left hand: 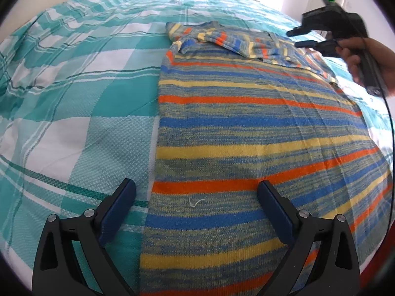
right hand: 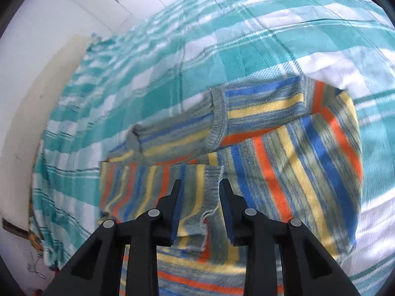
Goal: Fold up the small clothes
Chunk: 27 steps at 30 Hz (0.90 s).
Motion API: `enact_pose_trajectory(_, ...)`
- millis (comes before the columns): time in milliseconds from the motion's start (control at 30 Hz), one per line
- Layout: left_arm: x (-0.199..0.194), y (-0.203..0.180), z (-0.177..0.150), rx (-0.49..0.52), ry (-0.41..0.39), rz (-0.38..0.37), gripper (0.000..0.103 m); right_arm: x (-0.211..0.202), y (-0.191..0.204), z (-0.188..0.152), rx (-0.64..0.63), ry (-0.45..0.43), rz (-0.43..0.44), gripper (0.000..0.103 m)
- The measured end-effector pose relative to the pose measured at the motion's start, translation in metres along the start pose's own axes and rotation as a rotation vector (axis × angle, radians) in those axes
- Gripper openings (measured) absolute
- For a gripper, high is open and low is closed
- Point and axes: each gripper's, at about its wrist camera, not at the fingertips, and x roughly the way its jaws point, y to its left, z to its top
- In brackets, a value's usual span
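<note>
A knit sweater [left hand: 246, 128] striped in blue, yellow and orange lies flat on the bed, its sleeves folded across the far end. My left gripper [left hand: 196, 192] is open and empty, low over the sweater's near hem and left edge. My right gripper [left hand: 300, 38] hovers over the far right of the sweater, held by a hand. In the right wrist view my right gripper [right hand: 200, 187] is open with a narrow gap, just above a folded sleeve's [right hand: 197, 128] cuff, and holds nothing. The sweater [right hand: 284, 162] fills the view below it.
A teal and white checked bedspread [left hand: 74, 93] covers the bed and is wrinkled at the far left. A white wall [right hand: 37, 49] borders the bed in the right wrist view. A cable [left hand: 391, 148] hangs from the right gripper.
</note>
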Motion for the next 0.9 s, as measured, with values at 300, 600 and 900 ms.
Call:
enact_pose_trajectory(300,0.024,0.024,0.130,0.012,-0.036,0.037,0.097,-0.029,-0.004,-0.057,0.022,0.069,0.170,0.034)
enact_pose_trajectory(600,0.090,0.039,0.170,-0.016,-0.001,0.045,0.002,-0.038,-0.012,-0.063,0.070,0.079,0.208,0.035)
enact_pose_trajectory(900,0.095,0.047,0.161,-0.080,0.022,0.033,0.003,0.012,-0.028,-0.054,0.249,0.141,0.193,0.035)
